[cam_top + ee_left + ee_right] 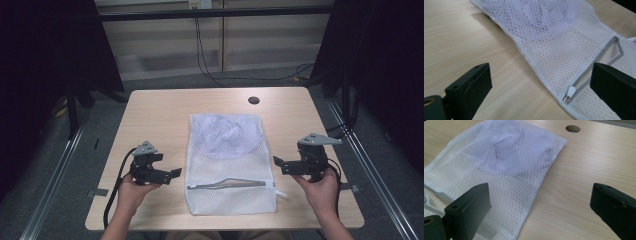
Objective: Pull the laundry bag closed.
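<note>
Both grippers hover with jaws wide apart and empty: left gripper (176, 172) at nine o'clock of the white mesh zippered laundry bag (230, 162) mid-desk (160, 107), right gripper (276, 161) at three. Likely best: pinch the small zipper pull (570, 92) squarely while pinning the fabric.

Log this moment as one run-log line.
left hand-held gripper: open, left of mesh bag | right hand-held gripper: open, right of bag | zipper: partly open, pull near left hand-held gripper | contact: none

White mesh-cloth bag (231, 165) on matt wood-grain table (155, 115).
</note>
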`<state>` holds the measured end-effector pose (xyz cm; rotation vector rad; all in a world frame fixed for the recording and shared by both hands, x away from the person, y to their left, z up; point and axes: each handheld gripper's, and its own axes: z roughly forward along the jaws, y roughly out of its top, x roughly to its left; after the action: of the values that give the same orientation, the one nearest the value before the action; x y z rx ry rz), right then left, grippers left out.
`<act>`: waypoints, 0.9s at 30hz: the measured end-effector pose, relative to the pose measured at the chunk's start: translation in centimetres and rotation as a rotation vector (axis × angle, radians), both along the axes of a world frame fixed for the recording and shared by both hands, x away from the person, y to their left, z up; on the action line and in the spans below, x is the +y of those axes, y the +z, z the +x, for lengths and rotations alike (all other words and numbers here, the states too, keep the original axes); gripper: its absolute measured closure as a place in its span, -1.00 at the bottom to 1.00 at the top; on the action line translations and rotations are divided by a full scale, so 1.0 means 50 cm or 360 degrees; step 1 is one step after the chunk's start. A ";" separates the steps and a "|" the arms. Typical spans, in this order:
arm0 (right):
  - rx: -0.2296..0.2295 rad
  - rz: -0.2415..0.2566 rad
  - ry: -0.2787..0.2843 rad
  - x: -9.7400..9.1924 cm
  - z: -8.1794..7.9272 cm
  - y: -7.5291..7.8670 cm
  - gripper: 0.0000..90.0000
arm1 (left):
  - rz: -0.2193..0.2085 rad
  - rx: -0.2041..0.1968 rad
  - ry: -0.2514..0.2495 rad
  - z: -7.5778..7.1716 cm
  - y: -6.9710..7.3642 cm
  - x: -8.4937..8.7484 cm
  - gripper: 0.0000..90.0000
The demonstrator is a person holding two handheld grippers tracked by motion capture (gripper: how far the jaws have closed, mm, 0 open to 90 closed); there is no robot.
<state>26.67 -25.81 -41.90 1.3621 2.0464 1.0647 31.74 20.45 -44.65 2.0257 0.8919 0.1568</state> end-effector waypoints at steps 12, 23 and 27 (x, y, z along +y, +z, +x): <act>0.0073 0.0013 0.0122 0.064 0.016 -0.011 -0.93 | -0.0070 0.0040 -0.0094 -0.010 0.002 0.002 -0.94; 0.0120 0.0022 0.0218 0.127 0.027 -0.009 -0.91 | -0.0090 0.0074 -0.0039 -0.019 -0.004 0.035 -0.88; 0.0124 0.0034 0.0249 0.152 0.034 -0.012 -0.90 | -0.0102 0.0077 -0.0032 -0.020 -0.004 0.048 -0.87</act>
<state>28.36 -18.22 -42.50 1.2899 2.2352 1.1173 30.74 22.84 -44.86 1.9851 0.8954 0.0678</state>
